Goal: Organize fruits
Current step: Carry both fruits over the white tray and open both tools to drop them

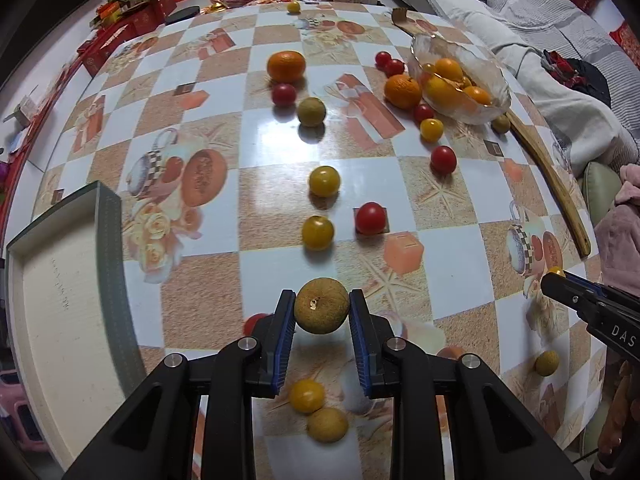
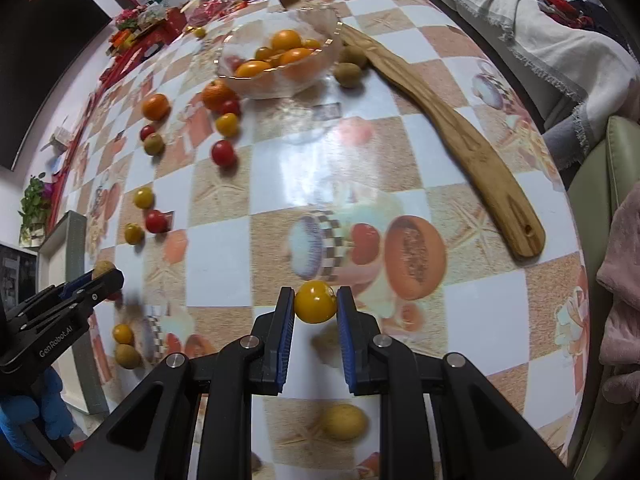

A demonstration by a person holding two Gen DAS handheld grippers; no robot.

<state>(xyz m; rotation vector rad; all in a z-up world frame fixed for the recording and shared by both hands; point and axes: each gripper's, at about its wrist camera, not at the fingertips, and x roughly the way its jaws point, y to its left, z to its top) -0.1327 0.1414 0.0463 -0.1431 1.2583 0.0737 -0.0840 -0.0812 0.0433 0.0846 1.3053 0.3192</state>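
Note:
My left gripper (image 1: pixel 322 307) is shut on a brown-green round fruit (image 1: pixel 321 311), held above the table. My right gripper (image 2: pixel 316 304) is shut on a yellow cherry tomato (image 2: pixel 315 302), also lifted; it shows at the right edge of the left wrist view (image 1: pixel 557 276). A glass bowl (image 2: pixel 320 66) with several orange and yellow fruits stands at the far side. Red tomatoes (image 1: pixel 371 218), yellow tomatoes (image 1: pixel 324 181), oranges (image 1: pixel 286 66) and brown-green fruits (image 1: pixel 311 111) lie scattered on the checkered table (image 2: pixel 360 152).
An open box (image 1: pixel 60 300) sits at the table's left edge. A long wooden spatula (image 2: pixel 452 136) lies along the right side. Packets and red boxes (image 1: pixel 132 16) crowd the far end. A sofa with blankets (image 1: pixel 540 40) is to the right.

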